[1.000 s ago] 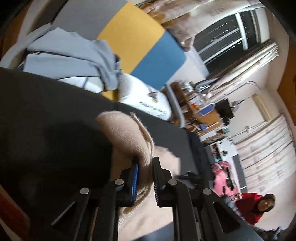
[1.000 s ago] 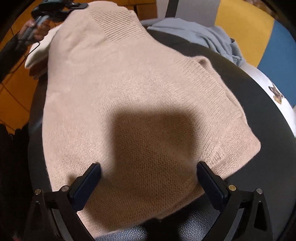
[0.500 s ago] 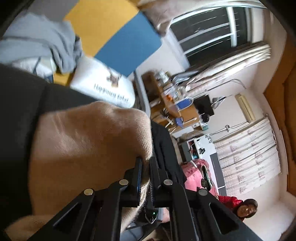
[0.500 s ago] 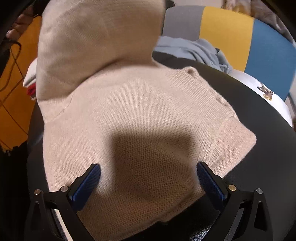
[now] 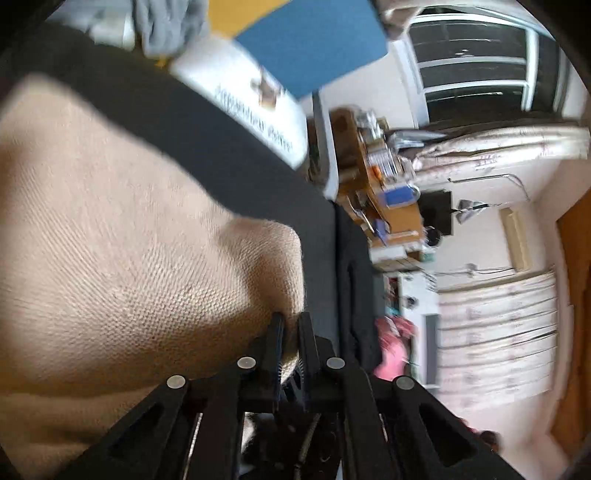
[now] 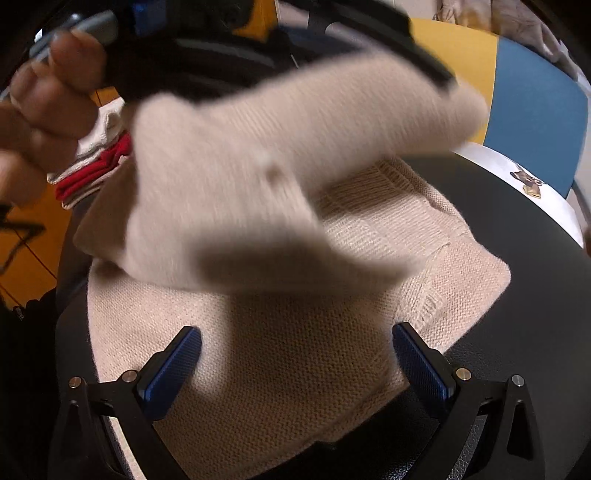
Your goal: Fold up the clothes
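A beige knit sweater [image 6: 332, 369] lies on the round black table [image 6: 535, 295]. My left gripper [image 5: 290, 332] is shut on a fold of the sweater [image 5: 129, 258], which fills the left of its view. In the right wrist view that lifted fold [image 6: 258, 184] hangs blurred above the flat part. A hand [image 6: 44, 110] holds the left gripper [image 6: 439, 79] across the top of that view. My right gripper [image 6: 295, 354] is open just above the sweater's near part, with nothing pinched between its blue pads [image 6: 173, 369].
Folded red and white clothes [image 6: 92, 173] sit at the table's left edge. A white bag with a dog print [image 6: 524, 181] lies beside blue [image 6: 535, 110] and yellow [image 6: 461, 66] chair backs behind the table. Grey clothes [image 5: 166, 22] lie beyond. Cluttered room at right.
The left gripper has swung the pinched sweater fold across and down over the flat part, towards the right in the right wrist view. The right gripper has stayed open in place.
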A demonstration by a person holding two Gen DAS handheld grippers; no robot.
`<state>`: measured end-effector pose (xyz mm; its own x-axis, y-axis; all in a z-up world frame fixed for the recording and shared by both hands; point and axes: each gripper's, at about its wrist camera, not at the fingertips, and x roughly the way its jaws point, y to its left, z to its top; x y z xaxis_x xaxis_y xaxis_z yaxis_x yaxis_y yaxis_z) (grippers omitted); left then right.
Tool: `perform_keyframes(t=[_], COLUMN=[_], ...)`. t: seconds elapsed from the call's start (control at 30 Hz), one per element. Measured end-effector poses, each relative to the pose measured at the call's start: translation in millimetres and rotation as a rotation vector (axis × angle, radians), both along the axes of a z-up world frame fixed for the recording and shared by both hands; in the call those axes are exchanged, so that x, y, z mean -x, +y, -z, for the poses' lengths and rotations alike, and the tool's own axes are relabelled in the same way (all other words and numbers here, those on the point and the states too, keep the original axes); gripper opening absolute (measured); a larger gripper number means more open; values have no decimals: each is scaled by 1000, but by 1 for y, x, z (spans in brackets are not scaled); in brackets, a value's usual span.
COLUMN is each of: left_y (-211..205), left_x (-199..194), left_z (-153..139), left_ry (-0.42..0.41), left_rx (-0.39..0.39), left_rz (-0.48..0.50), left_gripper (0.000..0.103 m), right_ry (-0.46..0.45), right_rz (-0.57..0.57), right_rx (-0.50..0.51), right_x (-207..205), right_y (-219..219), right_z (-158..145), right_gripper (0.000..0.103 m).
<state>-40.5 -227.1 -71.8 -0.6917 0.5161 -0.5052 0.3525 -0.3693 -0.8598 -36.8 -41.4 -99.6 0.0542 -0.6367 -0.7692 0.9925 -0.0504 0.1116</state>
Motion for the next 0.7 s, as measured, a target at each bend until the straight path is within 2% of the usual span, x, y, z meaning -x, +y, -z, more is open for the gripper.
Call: perform_keyframes(t=[0.03,0.1,0.13,0.2,0.3,0.37,0.47,0.5,0.57,0.67,0.7], left_y=[1,7,11,14,0,-17,-58,-66,-85,-101,-103], left_x=[0,3,5,3,-15,-33,-79,-92,-125,-164,-173], left_z=[5,6,0,-18,-56,-74,-89,-88,-80,-53,-45], left_ry=[-7,2,12,47,149,196,237,229,194,134,121], left_rx=[-53,-124,-143,-151,-142,-103,3,43,132,153,161], left_rz=[2,33,58,105,119,102,36,15,-35,-67,-69], left_gripper=[6,21,21,21,22,23,25,25,25,25,25], right_ry=[0,1,1,-1,-23,-37,-17,-17,-20,-26,-42], right_rz=[0,1,2,12,59,81,79,68,12,-87,-127], right_rx=[1,4,7,3,-14,-16,-7,-3,4,8,-7], right_x=[0,-1,-1,-1,3,5,-13,-1,-1,-15,-8], right_y=[0,1,2,5,15,26,46,35,29,23,1], right_z=[-1,-3,-5,-10,-18,-27,-49,-54,-71,-97,-99], right_gripper=[103,103,103,103,103,103,103,103,103,103,103])
